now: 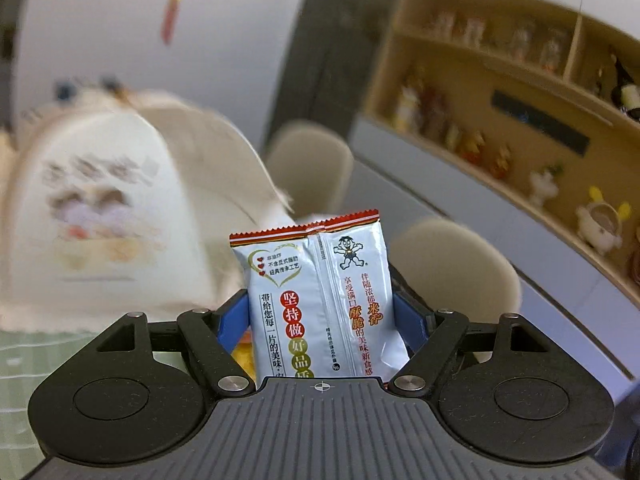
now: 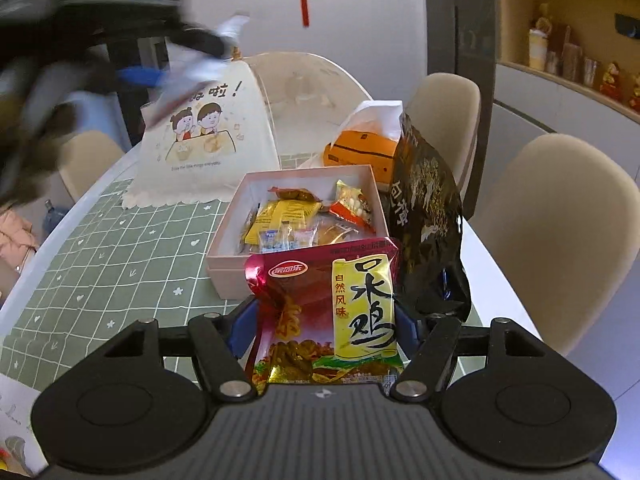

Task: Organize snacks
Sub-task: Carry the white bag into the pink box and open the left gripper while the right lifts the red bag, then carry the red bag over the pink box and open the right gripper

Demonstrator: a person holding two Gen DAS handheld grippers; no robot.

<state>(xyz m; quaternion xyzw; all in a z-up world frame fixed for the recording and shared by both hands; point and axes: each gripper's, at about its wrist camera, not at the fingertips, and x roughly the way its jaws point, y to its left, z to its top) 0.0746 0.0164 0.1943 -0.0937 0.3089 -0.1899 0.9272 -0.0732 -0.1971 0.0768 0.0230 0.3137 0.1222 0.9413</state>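
Both claws clamped, you hold the rice-cracker packet [image 1: 316, 300] in your left gripper [image 1: 320, 316] and the red chicken-snack packet [image 2: 326, 316] in your right gripper [image 2: 324, 328], poised for the pink box [image 2: 224, 264] near the table's [image 2: 100, 248] right edge.

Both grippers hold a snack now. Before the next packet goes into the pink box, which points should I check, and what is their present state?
1. Left gripper closed on the white rice cracker packet: ok, the blue pads press on both its sides.
2. Right gripper closed on the red chicken snack packet: ok.
3. Pink box open at the top: ok, no lid on it.
4. Free room in the box: ok, the left part shows bare floor.
5. Black bag away from the box: not ok, it stands close against the right wall.
6. Path above the box free: cannot tell, the left gripper is blurred at upper left.
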